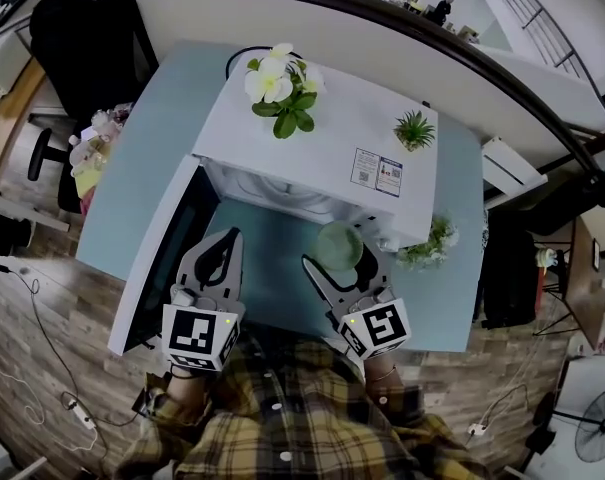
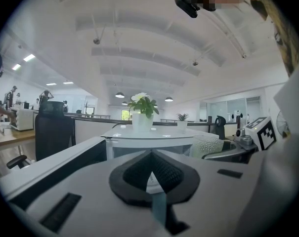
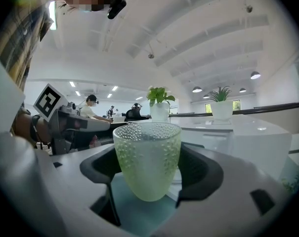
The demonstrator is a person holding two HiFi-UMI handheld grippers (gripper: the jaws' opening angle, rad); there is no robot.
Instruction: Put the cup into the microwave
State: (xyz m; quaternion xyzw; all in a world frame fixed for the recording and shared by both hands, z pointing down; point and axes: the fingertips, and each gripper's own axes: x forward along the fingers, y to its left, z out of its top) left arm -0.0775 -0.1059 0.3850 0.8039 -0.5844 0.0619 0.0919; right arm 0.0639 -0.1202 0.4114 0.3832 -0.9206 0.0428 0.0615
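On the blue table [image 1: 147, 158] sat a white microwave [image 1: 317, 153]. Its door [image 1: 162, 263] was swung open to the left side. A pot of white flowers [image 1: 279, 86] stood on top of the microwave, near the back. A small spiky green plant [image 1: 414, 129] stood on top too, over to the right and well apart from the flowers. Another leafy plant [image 1: 430, 244] sat on the table just beside the microwave's right corner.

The right gripper [image 1: 342, 260] was squeezed onto the cup [image 1: 339, 243]. The cup was pale green and see-through, with little bumps all over it. It stood upright between the two black pads, one pad on each side of it, as the right gripper view showed. The cup was in front of the microwave's open front, over the blue table. It was not inside yet. I could not tell if its bottom touched the table.

The left gripper [image 1: 229, 236] was closed tight, its tips pressed together with nothing between them. It pointed toward the open door, to the left of the cup, and it did not touch the cup.

A yellow checked shirt [image 1: 282, 418] showed at the bottom of the head view.
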